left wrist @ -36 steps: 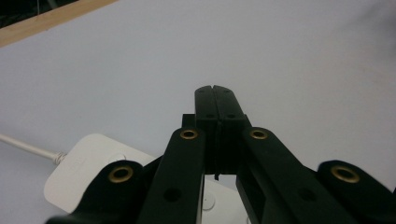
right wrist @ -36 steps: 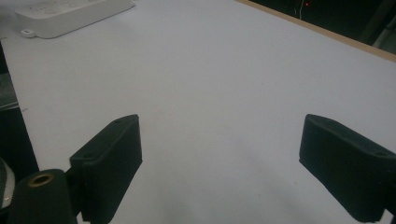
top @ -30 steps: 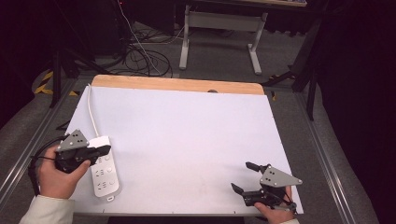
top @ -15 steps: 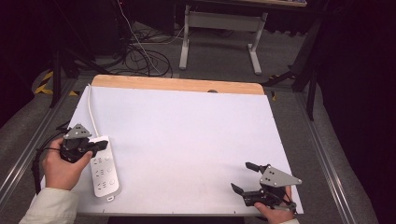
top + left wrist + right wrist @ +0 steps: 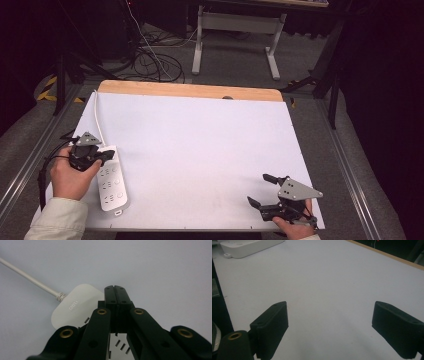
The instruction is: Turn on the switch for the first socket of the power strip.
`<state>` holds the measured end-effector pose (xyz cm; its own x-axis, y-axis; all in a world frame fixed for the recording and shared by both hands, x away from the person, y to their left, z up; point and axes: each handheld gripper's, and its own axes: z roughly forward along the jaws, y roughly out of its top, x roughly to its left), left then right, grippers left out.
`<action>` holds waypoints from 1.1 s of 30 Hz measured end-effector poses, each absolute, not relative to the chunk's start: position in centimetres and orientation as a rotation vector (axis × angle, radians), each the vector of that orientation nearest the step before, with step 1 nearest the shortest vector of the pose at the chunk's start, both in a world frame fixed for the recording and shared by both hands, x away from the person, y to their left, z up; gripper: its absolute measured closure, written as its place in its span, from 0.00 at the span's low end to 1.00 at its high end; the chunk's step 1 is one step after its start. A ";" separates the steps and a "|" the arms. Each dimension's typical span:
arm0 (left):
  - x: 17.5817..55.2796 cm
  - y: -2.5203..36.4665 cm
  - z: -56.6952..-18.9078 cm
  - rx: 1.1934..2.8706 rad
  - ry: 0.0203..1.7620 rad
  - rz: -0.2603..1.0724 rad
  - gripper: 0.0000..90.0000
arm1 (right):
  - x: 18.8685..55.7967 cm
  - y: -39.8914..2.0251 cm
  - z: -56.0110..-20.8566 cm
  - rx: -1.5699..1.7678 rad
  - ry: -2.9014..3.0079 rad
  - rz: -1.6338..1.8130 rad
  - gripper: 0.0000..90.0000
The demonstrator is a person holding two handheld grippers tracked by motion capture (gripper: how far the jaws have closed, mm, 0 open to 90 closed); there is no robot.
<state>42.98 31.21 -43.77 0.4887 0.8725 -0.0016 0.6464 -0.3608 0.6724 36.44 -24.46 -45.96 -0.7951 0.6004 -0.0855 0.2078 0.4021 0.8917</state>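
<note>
Hands enter from the near edge of a white surface [image 5: 200,150], each holding a tool: at the near right, the right hand-held gripper [image 5: 262,190] rests low with its jaws wide apart and nothing between them. Farther in at the left edge, the left hand-held gripper [image 5: 107,156] has its jaws pressed fully together, tips poised over the far end of a white power strip [image 5: 111,182], whose cord [image 5: 99,120] runs toward the far side. Closed jaws over the strip suggest a press on a switch there; the next move likely calls for a short, straight push down, without shoving the strip.
</note>
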 end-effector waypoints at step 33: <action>43.6 31.8 -45.5 2.106 1.265 0.511 1.00 | 36.5 -24.5 -46.0 0.684 2.276 1.355 0.16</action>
<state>43.64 31.79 -45.49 0.4658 0.8848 0.0104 0.6441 -0.3471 0.6817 36.47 -24.48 -45.99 -0.7986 0.5949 -0.0909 0.2034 0.4090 0.8896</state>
